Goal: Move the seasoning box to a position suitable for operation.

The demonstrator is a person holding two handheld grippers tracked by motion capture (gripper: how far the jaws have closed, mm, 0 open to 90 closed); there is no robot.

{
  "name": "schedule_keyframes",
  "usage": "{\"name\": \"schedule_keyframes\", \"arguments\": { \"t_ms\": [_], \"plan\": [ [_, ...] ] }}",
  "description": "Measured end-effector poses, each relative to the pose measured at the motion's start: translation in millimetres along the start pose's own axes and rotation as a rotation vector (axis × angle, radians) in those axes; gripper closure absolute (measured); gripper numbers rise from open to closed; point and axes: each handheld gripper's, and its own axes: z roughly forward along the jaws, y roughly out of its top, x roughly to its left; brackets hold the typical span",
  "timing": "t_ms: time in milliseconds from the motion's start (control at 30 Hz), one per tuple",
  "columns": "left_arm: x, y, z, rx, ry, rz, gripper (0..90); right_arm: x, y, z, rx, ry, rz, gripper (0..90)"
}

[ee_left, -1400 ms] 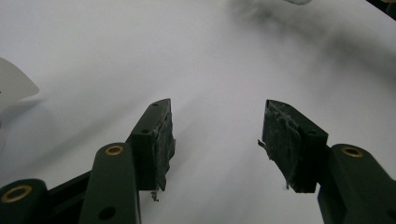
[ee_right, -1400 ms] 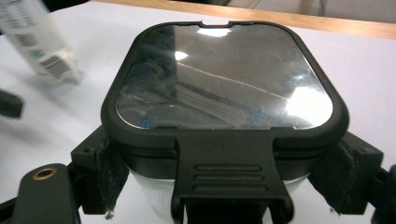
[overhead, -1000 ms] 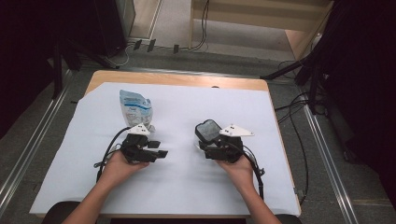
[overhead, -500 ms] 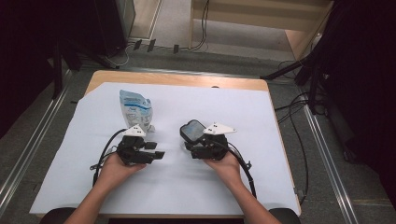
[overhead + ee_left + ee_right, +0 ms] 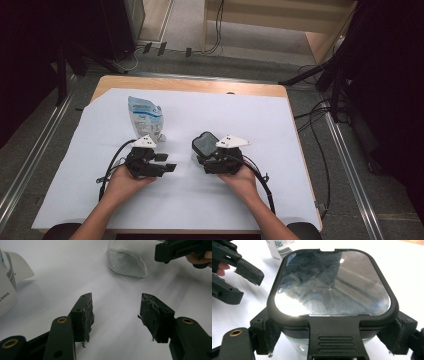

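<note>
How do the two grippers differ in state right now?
The right gripper has its fingers clamped on the sides of a black-lidded glass container; the left gripper stands open with nothing between its fingers. The right one rides beside the container, the left near a white pouch. Both are hand-held over the white sheet.

High view overhead, looking forward-down; gripper views close, low, apparently facing each other; share lidded container [image 5: 332,287].

Bare sheet [image 5: 300,135] lies open right of the pouch [image 5: 145,116].
</note>
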Motion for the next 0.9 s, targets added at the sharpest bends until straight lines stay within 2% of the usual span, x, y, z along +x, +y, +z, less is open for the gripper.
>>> {"name": "schedule_keyframes", "arguments": {
  "t_ms": [167, 267, 333, 433, 567, 700, 733, 767, 800, 867, 900],
  "plan": [
    [-0.2, 1.1, 1.0, 0.002, 0.000, 0.006, 45.0, 2.0, -1.2, 1.8, 0.023, 0.008, -0.019, 14.6],
    [0.1, 1.8, 0.7, 0.001, -0.001, 0.005, 45.0, 0.3, -1.2, 0.0, 0.035, 0.023, 0.003, 13.7],
    [0.3, 2.4, 0.6, 0.000, -0.004, 0.005, 45.0, -0.9, -1.4, -1.1, 0.031, 0.033, 0.022, 9.4],
    [0.4, 2.8, 0.4, 0.000, -0.005, 0.008, 45.2, -4.4, -0.9, -7.6, 0.016, 0.055, 0.044, 4.0],
    [0.4, 4.5, 0.1, -0.002, -0.003, 0.011, 46.9, -5.6, -1.5, -19.3, 0.017, 0.045, 0.028, 3.7],
    [-1.0, 6.8, -0.5, 0.001, -0.025, 0.036, 57.4, -6.4, -4.7, -27.2, 0.020, 0.050, 0.032, 3.7],
    [-1.3, 7.4, -0.2, 0.002, -0.032, 0.034, 64.8, -5.7, -7.9, -33.4, 0.022, 0.057, 0.034, 3.7],
    [-1.2, 8.5, 0.5, 0.006, -0.052, 0.032, 68.3, -4.9, -9.5, -37.8, 0.018, 0.067, 0.038, 3.7],
    [-1.5, 9.0, 1.0, 0.000, -0.058, 0.032, 68.3, -4.9, -9.5, -37.8, 0.018, 0.067, 0.038, 3.7],
    [-1.1, 10.4, 1.7, 0.000, -0.073, 0.031, 78.3, -3.6, -13.5, -49.2, 0.013, 0.079, 0.033, 3.8],
    [-0.6, 12.4, 2.2, 0.013, -0.075, 0.036, 78.3, -3.6, -13.5, -49.2, 0.013, 0.079, 0.033, 3.8]
  ]
}}
